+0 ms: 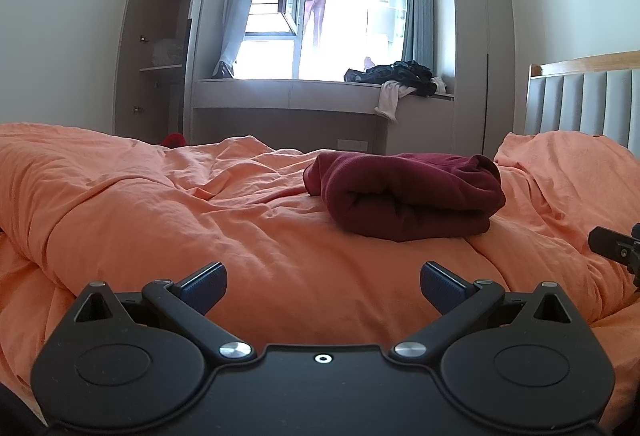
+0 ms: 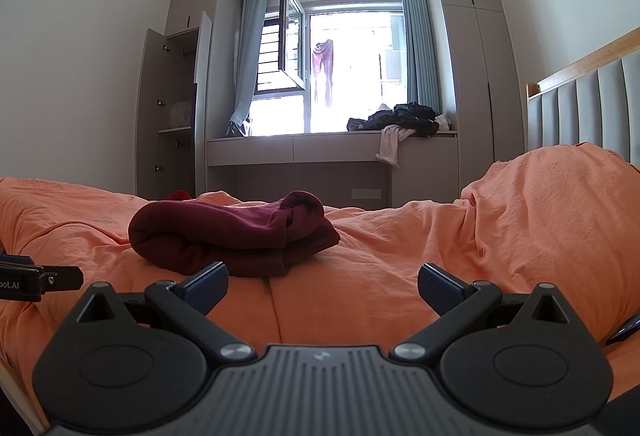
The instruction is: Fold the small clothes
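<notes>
A dark red garment lies folded in a thick bundle on the orange duvet. In the right wrist view the same garment sits ahead and to the left. My left gripper is open and empty, low over the duvet, short of the garment. My right gripper is open and empty, also short of it. Part of the right gripper shows at the right edge of the left wrist view. Part of the left gripper shows at the left edge of the right wrist view.
A grey padded headboard with a wooden rail stands at the right. A window bench across the room holds a pile of dark and white clothes. An open wardrobe stands at the left. A dark flat object lies at the duvet's right edge.
</notes>
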A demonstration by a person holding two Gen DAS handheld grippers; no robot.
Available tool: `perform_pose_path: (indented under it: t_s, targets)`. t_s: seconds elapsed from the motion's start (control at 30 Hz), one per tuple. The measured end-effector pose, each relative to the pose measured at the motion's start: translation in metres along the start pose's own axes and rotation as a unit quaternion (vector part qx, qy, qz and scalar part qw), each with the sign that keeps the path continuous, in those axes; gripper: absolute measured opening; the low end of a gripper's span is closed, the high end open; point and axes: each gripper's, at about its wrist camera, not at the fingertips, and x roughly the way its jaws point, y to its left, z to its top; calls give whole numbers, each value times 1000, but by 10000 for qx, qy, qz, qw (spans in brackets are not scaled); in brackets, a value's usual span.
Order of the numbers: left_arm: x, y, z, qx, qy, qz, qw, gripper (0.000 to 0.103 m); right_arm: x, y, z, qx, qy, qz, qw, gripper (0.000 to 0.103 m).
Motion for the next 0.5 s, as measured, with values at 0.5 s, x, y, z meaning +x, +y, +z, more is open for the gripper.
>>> perform_pose_path:
  t_s: [0.5]
  targets:
    - [0, 0, 0, 12, 7, -24, 10000, 103, 0, 0, 0, -15, 3, 5, 10000, 103]
